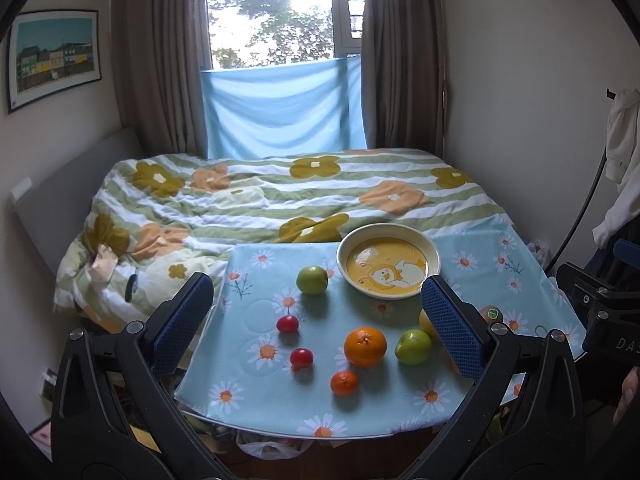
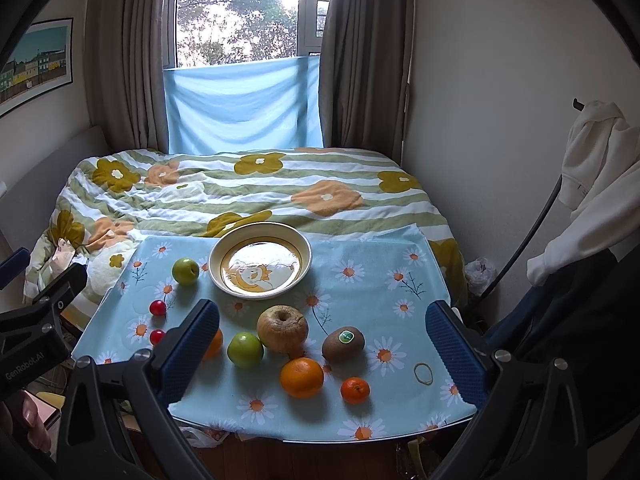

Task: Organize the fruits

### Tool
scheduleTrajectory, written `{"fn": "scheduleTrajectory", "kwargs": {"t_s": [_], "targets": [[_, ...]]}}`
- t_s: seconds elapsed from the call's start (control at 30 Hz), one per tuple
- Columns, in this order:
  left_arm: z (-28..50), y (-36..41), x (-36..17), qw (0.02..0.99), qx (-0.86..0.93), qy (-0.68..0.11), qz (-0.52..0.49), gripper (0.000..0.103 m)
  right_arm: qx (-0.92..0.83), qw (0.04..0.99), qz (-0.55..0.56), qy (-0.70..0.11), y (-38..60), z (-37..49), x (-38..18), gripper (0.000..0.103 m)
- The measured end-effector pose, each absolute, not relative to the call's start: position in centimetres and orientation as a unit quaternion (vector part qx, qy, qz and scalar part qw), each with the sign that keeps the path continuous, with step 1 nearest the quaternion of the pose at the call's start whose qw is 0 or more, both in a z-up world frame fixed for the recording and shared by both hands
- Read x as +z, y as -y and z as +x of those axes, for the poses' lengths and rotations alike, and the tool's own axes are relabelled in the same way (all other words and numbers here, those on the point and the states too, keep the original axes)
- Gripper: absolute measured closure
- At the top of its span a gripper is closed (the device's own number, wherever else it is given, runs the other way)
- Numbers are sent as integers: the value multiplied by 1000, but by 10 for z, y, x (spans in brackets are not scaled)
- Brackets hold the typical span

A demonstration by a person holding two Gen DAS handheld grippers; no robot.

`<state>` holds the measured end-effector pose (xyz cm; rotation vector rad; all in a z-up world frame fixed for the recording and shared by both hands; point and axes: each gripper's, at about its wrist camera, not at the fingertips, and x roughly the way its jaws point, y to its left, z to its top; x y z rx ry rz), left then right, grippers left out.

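Observation:
A cream bowl [image 1: 389,267] with a yellow cartoon bottom stands empty at the table's far side; it also shows in the right wrist view [image 2: 260,260]. Around it lie a green apple [image 1: 312,279], two red cherry tomatoes [image 1: 287,323], an orange [image 1: 365,346], a mandarin [image 1: 344,383] and a second green apple [image 1: 413,346]. The right wrist view adds a wrinkled yellow apple [image 2: 282,329], a kiwi [image 2: 343,343], an orange [image 2: 301,377] and a mandarin [image 2: 355,390]. My left gripper [image 1: 316,322] and right gripper [image 2: 322,346] are both open and empty, held above the table's near edge.
The table wears a light blue daisy cloth [image 2: 360,280]. A rubber band [image 2: 423,373] lies near its right front. A bed with a flowered quilt [image 1: 260,200] is right behind the table. White clothes [image 2: 592,184] hang at the right wall.

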<state>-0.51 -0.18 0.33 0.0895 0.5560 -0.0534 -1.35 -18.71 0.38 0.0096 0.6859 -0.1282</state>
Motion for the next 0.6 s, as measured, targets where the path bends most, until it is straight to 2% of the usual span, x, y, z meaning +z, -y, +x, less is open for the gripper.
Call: {"fn": "scheduleTrajectory", "kwargs": {"t_s": [0.6], "targets": [[-7,5,7,961,-33,-271,33,0,-62,940,4,-336,187,-13,4,0]]}}
